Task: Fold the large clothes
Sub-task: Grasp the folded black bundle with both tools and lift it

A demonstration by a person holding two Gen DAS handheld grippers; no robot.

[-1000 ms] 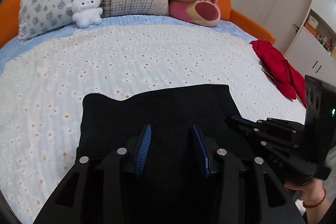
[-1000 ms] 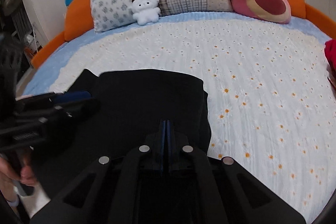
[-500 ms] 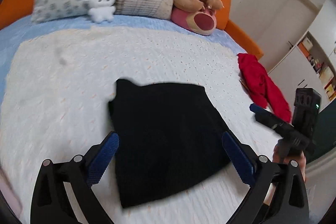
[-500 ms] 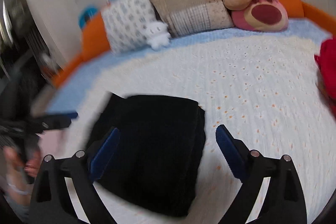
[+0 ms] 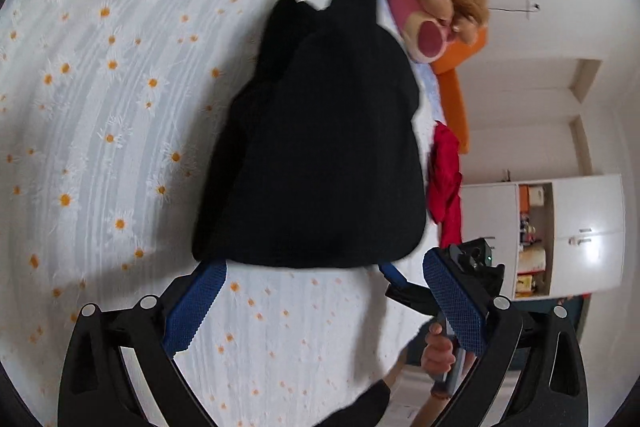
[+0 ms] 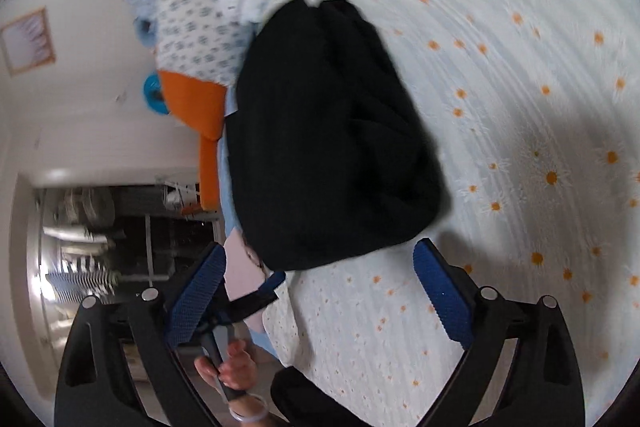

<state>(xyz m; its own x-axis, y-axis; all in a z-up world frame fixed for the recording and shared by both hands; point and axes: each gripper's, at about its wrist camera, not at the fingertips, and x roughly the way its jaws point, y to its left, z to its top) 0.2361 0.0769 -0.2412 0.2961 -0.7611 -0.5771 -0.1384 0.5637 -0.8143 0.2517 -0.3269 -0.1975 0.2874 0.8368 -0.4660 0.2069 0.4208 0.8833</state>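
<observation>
The black garment lies folded into a compact stack on the daisy bedspread, its far end toward the pillows and the plush toy. It rests flat w/ nothing touching it, so I judge the folding is done or nearly done.

The left gripper hovers just near the garment's close edge, jaws spread wide, holding nothing. The right gripper is the same: wide apart, empty, near that edge, approx. level w/ the other one. Both probably stand off so the stack is not disturbed. A red cloth lies beyond the garment's side, prob. the next item.
</observation>
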